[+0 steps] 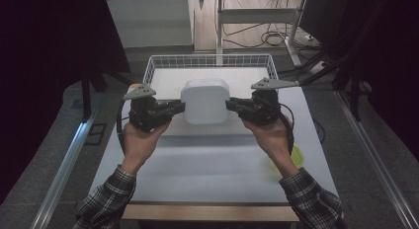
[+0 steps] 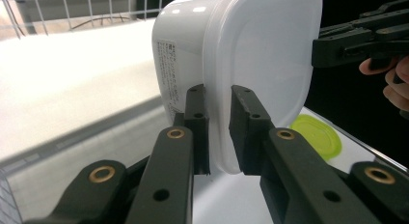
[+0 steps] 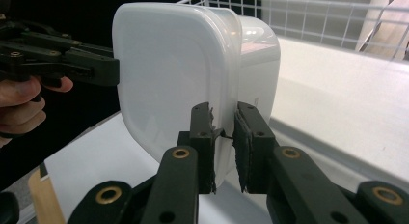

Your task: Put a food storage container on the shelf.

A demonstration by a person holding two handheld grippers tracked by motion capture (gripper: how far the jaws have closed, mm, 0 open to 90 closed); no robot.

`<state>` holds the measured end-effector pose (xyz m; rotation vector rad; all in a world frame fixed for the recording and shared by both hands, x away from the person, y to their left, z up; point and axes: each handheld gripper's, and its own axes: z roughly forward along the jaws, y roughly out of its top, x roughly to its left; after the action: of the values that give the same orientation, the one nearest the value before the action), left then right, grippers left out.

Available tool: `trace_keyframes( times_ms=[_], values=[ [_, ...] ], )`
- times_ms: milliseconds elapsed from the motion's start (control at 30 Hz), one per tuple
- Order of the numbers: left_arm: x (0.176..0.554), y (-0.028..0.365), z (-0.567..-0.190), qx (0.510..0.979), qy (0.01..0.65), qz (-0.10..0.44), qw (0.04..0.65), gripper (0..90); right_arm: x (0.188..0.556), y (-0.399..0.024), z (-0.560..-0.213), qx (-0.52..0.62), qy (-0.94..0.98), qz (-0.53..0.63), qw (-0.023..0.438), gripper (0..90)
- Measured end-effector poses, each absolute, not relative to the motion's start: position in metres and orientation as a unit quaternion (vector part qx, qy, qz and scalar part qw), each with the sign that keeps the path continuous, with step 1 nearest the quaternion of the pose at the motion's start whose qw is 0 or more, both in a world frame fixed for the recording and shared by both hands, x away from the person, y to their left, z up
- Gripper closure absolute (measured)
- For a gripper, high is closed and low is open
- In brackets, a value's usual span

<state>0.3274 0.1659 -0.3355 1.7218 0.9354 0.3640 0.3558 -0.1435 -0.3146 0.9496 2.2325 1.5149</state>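
A white table (image 1: 207, 165) with a wooden front edge stands on a grey floor (image 1: 44, 155). Beyond it, cables (image 1: 269, 39) lie by a metal frame (image 1: 220, 21), and dark curtains (image 1: 44, 46) hang at both sides.

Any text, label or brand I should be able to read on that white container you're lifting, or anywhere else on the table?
White container, side wall in the left gripper view: a block of small dark print in several lines, too small and blurred to read.
White container in the right gripper view and the high view: no print to be seen.
Yellow-green lid on the table: no lettering visible.
Wire basket: no label or sign visible.
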Motion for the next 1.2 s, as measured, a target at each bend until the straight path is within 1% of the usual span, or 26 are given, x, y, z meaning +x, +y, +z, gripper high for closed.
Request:
trace_keyframes(
  times_ms=[267,467,800,1033,1200],
  values=[
    [0.345,0.164,-0.319,0.725,0.395,0.162,0.540,78.6,0.373,-0.142,-0.304,0.336,0.763,0.532,0.146,78.1],
    [0.360,0.161,-0.312,0.728,0.397,0.159,0.536,78.4,0.385,-0.143,-0.299,0.346,0.757,0.533,0.150,77.8],
    [0.384,0.158,-0.314,0.728,0.407,0.146,0.533,77.5,0.407,-0.144,-0.299,0.366,0.750,0.531,0.143,77.2],
    [0.392,0.155,-0.317,0.725,0.407,0.150,0.535,76.7,0.417,-0.145,-0.304,0.378,0.747,0.528,0.140,76.2],
    [0.394,0.153,-0.315,0.724,0.400,0.154,0.540,72.4,0.423,-0.145,-0.305,0.384,0.743,0.531,0.137,73.3]
  ],
)
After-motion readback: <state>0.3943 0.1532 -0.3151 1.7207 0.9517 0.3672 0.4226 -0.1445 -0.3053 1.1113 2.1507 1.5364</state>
